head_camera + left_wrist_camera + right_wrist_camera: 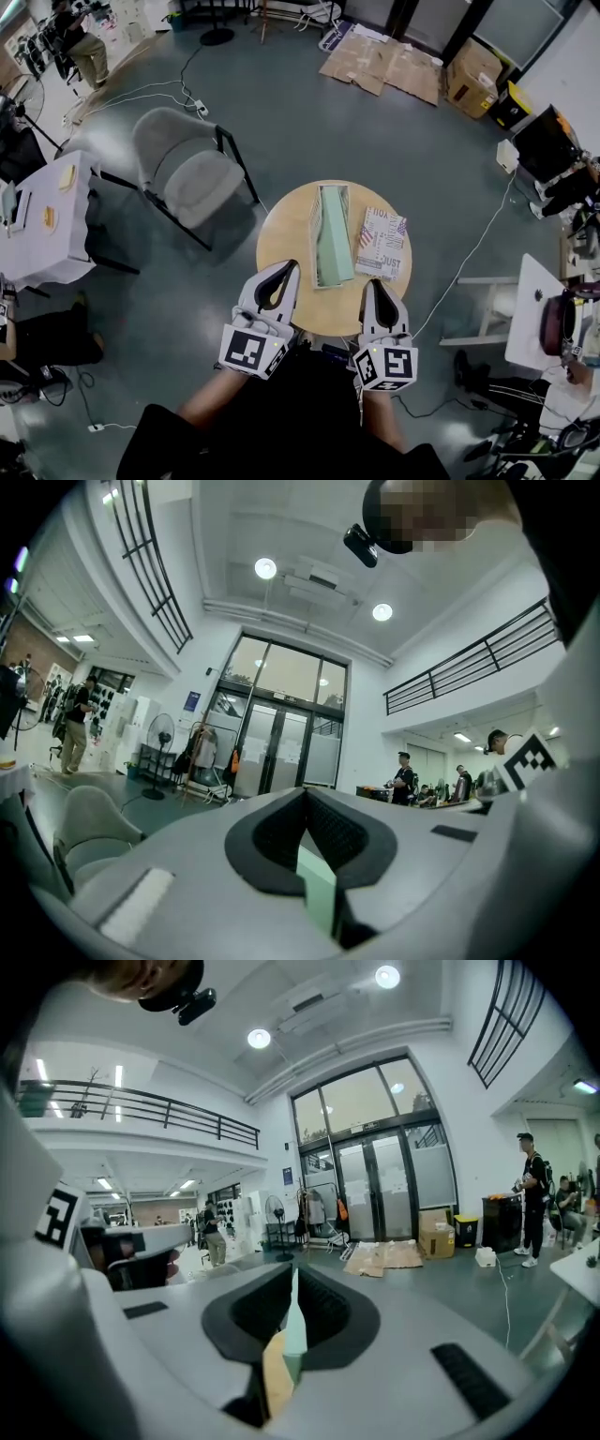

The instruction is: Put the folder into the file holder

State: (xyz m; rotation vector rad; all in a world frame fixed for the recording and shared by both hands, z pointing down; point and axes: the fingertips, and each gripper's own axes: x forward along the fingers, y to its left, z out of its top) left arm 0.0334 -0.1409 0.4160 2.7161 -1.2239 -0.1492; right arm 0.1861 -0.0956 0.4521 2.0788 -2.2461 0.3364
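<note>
At the near edge of the round wooden surface point(291, 220) we hold both tools low, short of the file holder point(316, 239). Our left hand-held gripper point(287, 268) sits on the near left of the file holder. Its jaws are closed tip to tip with nothing clamped. In the left gripper view only a sliver of green shows through the slit behind the meeting tips. Our right hand-held gripper point(375, 285) sits on the near right of the file holder. Its jaws are likewise pressed together and empty. Through the slit in the right gripper view we see a strip of tan and a strip of green. Neither tool touches the file holder.

The green folder point(334, 236) lies inside the file holder's pale frame, running away from us across the middle of the surface. Just right of the file holder, a printed booklet point(382, 242) lies flat, close beside it. We cannot tell whether the two touch.

Well to the left of the file holder, off the surface, a grey chair point(187, 169) stands on the floor point(281, 122). Far beyond the file holder, flattened cardboard sheets point(380, 64) lie on the floor. A white cable point(469, 253) trails across the floor to the right of the file holder.
</note>
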